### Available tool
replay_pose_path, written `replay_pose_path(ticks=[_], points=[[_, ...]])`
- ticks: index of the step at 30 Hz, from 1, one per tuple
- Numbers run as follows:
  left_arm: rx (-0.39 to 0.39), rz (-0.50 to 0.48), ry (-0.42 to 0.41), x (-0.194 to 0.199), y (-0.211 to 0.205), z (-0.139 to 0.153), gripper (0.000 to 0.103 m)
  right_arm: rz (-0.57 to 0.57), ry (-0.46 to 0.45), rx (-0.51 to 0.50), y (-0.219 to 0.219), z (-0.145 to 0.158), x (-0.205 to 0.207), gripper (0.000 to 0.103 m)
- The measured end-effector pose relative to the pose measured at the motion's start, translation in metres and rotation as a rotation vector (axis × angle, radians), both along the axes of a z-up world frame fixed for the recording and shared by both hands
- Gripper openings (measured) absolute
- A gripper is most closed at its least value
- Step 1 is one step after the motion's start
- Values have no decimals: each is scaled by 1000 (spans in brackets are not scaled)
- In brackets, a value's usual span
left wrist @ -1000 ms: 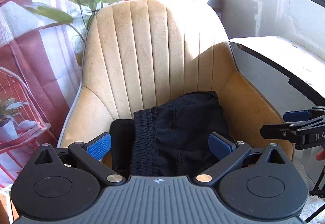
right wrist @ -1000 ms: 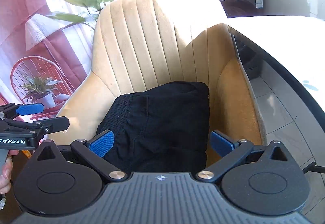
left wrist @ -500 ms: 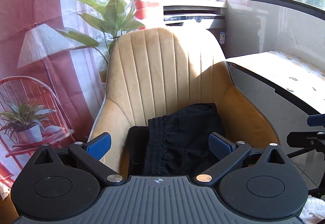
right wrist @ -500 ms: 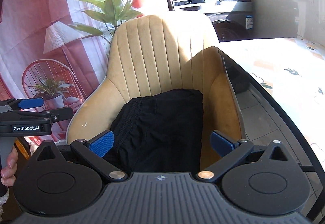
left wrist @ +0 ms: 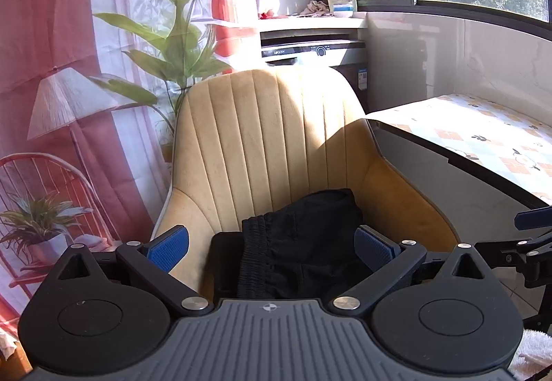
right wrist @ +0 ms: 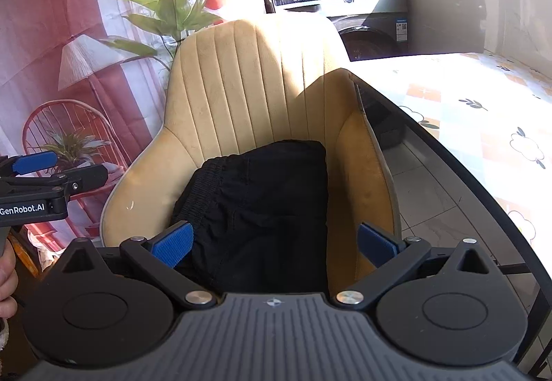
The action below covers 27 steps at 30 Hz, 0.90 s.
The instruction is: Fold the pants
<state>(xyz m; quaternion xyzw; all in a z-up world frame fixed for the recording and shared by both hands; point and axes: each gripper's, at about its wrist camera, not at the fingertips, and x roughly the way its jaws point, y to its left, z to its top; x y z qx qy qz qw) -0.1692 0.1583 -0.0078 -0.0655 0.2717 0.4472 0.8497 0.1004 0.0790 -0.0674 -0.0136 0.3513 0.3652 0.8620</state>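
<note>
Black pants (left wrist: 303, 239) (right wrist: 262, 208) lie bundled on the seat of a tan velvet chair (left wrist: 272, 139) (right wrist: 248, 98), elastic waistband toward the left. My left gripper (left wrist: 270, 248) is open, held back from the chair with nothing between its blue pads. My right gripper (right wrist: 274, 244) is open too, above the chair's front edge, empty. The right gripper also shows at the right edge of the left wrist view, and the left gripper at the left edge of the right wrist view, held by a hand (right wrist: 7, 277).
A table with a patterned cloth (left wrist: 483, 139) (right wrist: 483, 111) stands right of the chair. Behind are a washing machine (left wrist: 310, 51) (right wrist: 365, 22), a tall plant (left wrist: 179, 46) and a printed curtain (left wrist: 51, 105). Tiled floor (right wrist: 427, 201) shows between chair and table.
Both grippers have pulled back and up from the chair, so the pants and chair look smaller and more of the room shows. The pants have not moved.
</note>
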Motion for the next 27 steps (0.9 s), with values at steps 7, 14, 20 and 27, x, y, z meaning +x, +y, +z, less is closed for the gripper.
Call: replay_pose_path(ticks=[7, 14, 20, 27], points=[[5, -8, -23, -3, 1, -2, 103, -11, -36, -12, 0, 2, -6, 103], [-6, -25, -37, 1, 4, -6, 103, -38, -42, -10, -7, 2, -7, 103], [4, -42, -52, 2, 4, -6, 103, -48, -49, -4, -9, 2, -8, 103], [14, -48, -71, 1, 1, -5, 103, -65, -68, -7, -12, 4, -12, 103]])
